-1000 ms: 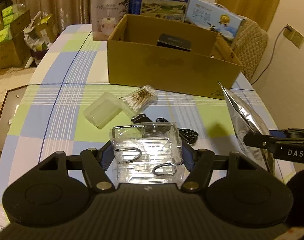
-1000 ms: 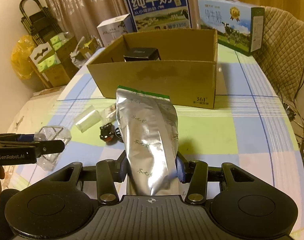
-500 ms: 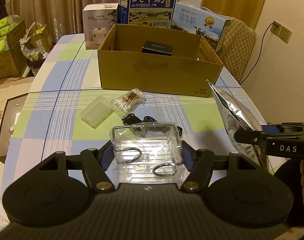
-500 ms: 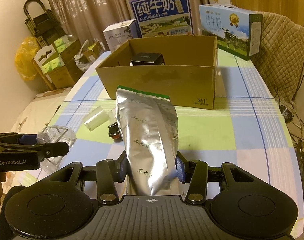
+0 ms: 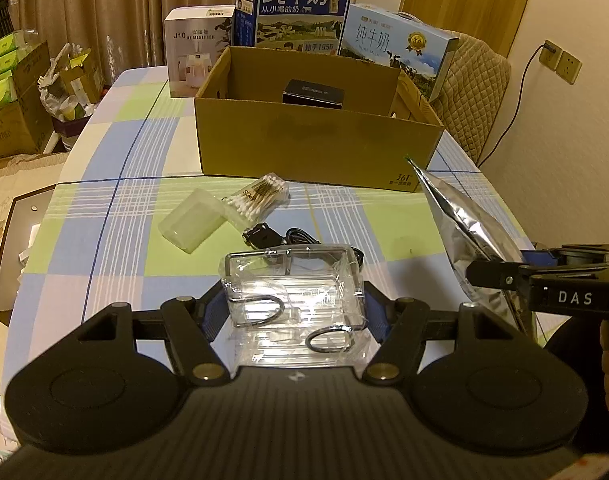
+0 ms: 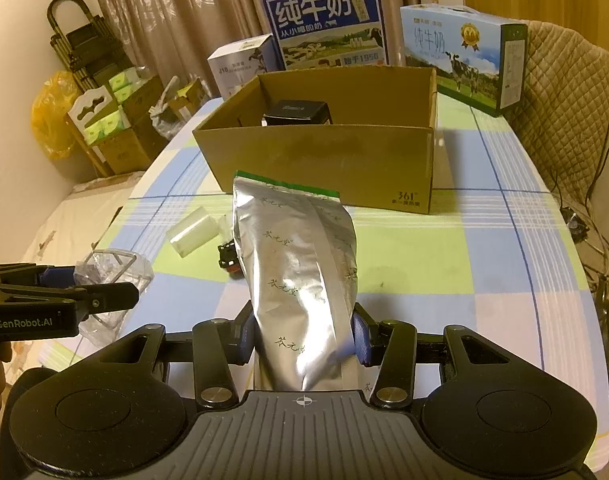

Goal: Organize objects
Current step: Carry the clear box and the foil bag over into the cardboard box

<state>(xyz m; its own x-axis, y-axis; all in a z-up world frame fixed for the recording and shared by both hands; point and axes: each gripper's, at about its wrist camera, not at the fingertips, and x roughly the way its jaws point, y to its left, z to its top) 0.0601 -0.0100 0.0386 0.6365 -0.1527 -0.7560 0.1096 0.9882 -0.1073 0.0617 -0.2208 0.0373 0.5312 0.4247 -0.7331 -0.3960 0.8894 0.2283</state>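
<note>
Here we see the checked table (image 5: 104, 208) filling both views, with the open cardboard box (image 5: 316, 152) standing at its far half and a black box (image 5: 314, 94) inside it. Both grippers point forward and downward toward the cardboard box, held above the near end of the table. Our right gripper (image 6: 302, 334) pinches the lower part of a silver foil pouch (image 6: 300, 264), which stands up between its blue pads with the green-edged top toward the cardboard box. Our left gripper (image 5: 292, 312) clamps a clear plastic package (image 5: 292, 284) with wire hooks inside, held clear of the cloth. On the table between grippers and cardboard box lie a frosted plastic case (image 5: 192, 220), a pack of cotton swabs (image 5: 260, 198) touching it, and a black cable (image 5: 276, 238).
</note>
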